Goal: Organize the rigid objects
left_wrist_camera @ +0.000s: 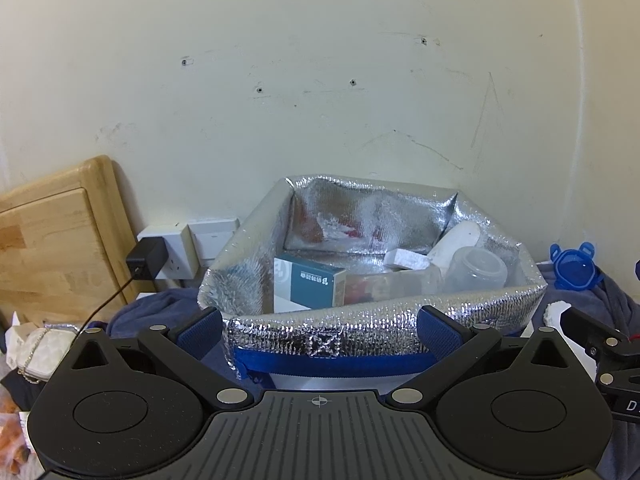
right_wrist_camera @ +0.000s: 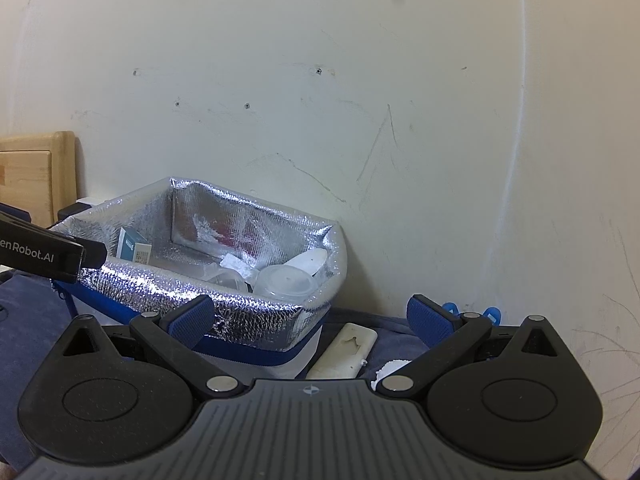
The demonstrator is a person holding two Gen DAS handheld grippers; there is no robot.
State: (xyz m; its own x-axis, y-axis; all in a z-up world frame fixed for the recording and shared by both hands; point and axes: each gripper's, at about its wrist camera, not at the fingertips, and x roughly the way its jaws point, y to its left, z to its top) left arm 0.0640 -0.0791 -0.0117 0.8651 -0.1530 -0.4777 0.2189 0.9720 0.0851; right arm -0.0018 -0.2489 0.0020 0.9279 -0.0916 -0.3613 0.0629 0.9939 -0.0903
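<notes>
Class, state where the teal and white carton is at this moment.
The carton stands inside the silver insulated bag, in its left front corner in the left wrist view, left of the clear plastic cup.

Right gripper (right_wrist_camera: 310, 320) is wide open and empty over the blue cloth (right_wrist_camera: 24, 312), with the foil-lined bag (right_wrist_camera: 256, 312) just ahead holding a teal box (right_wrist_camera: 130, 246) and clear cup (right_wrist_camera: 286, 282).

Left claw (left_wrist_camera: 319, 330) spread wide, empty; right claw (right_wrist_camera: 310, 318) likewise.
</notes>
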